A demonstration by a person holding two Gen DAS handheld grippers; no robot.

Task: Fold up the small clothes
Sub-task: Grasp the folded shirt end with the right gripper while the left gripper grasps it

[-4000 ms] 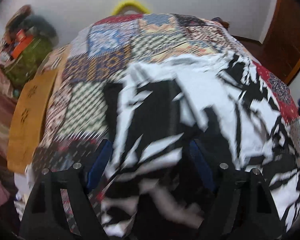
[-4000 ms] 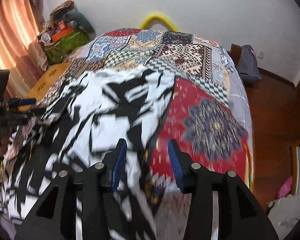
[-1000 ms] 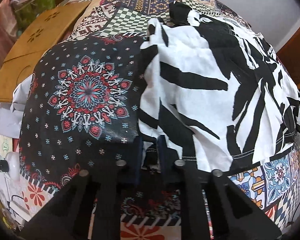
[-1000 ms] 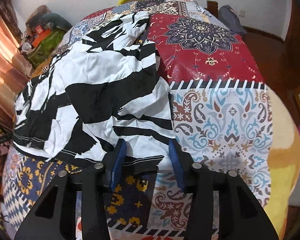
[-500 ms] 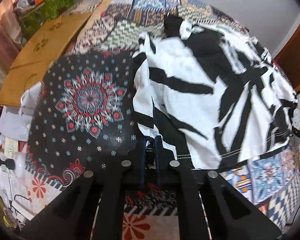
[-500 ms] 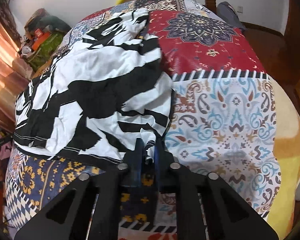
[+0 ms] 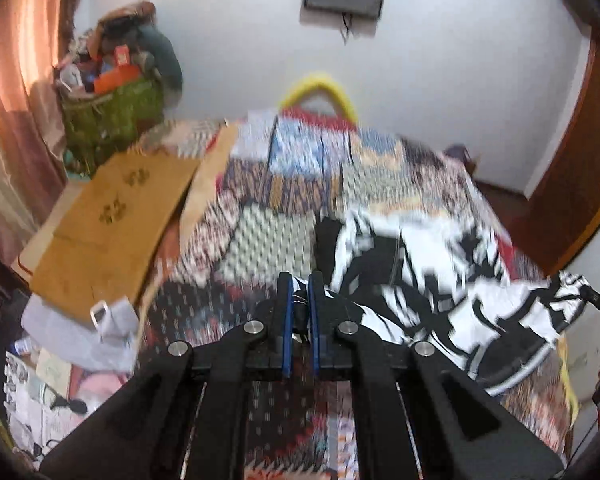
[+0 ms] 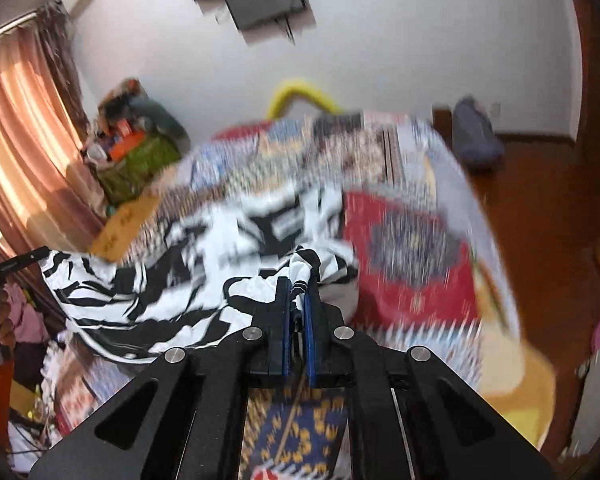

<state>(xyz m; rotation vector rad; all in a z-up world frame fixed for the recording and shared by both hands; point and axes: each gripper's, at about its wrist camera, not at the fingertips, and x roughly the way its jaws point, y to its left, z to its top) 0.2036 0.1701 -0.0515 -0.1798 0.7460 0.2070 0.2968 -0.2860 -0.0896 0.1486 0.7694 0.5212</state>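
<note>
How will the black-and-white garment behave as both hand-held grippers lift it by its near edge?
Probably floppy: the garment sags between the left hand-held gripper and right hand-held gripper. Likely light, since a thin pinch holds it. Its far part may drag across the bedspread.

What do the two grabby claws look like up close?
The left gripper and right gripper look alike: chunky matte-black angular arms with cut-out slots, round silver bolt heads, and two slim fingers lined with bright blue pads. No cables or lettering show.
</note>
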